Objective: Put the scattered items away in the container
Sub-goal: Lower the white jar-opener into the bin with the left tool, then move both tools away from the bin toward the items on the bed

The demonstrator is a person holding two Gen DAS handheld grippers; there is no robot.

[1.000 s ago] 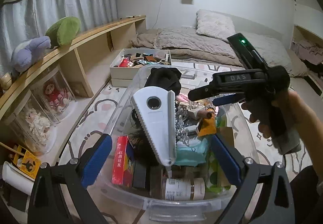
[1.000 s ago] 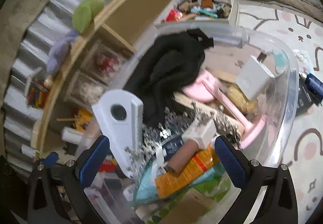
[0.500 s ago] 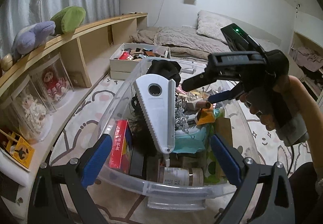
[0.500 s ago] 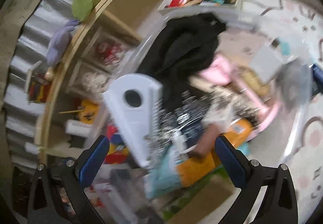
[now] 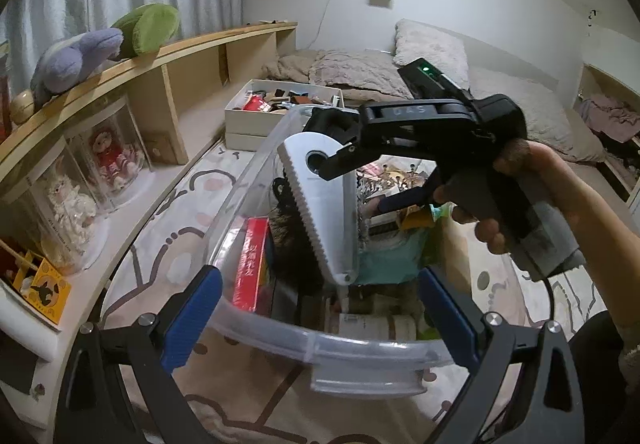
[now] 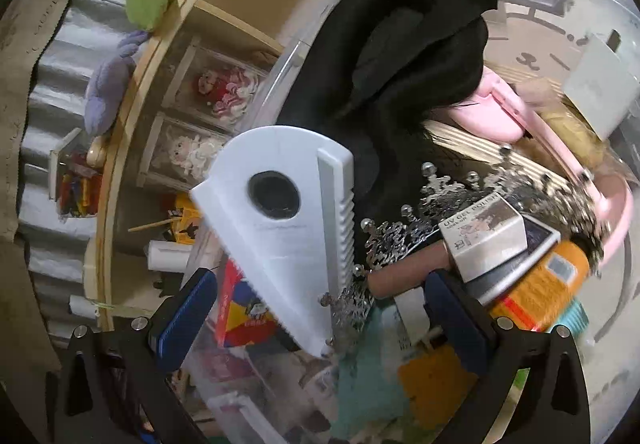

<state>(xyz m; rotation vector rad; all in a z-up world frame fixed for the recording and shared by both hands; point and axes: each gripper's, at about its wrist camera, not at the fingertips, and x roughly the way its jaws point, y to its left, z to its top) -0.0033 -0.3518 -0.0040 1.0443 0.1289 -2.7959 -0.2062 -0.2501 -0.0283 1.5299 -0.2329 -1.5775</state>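
A clear plastic bin [image 5: 256, 324] on the rug is piled with items: a white serrated plastic piece [image 5: 324, 212] standing upright, a red box [image 5: 252, 260], a black garment [image 6: 404, 56], a silver tiara [image 6: 400, 228], a pink object [image 6: 500, 116] and a small UV gel box [image 6: 484, 240]. My left gripper [image 5: 316, 320] is open and empty at the bin's near rim. My right gripper [image 6: 320, 320] is open and empty over the bin, close to the white piece [image 6: 280, 224]. Its body [image 5: 440, 132] shows in the left wrist view above the bin.
A wooden shelf [image 5: 168, 84] with plush toys [image 5: 80, 60] and doll cases [image 5: 108, 160] runs along the left. A white box of small items [image 5: 280, 112] sits behind the bin. Bedding [image 5: 400, 72] lies beyond. A patterned rug [image 5: 172, 212] surrounds the bin.
My right gripper has moved left over the bin, closer to the white piece. My left gripper has drawn back slightly toward the near rim. Both stay open.
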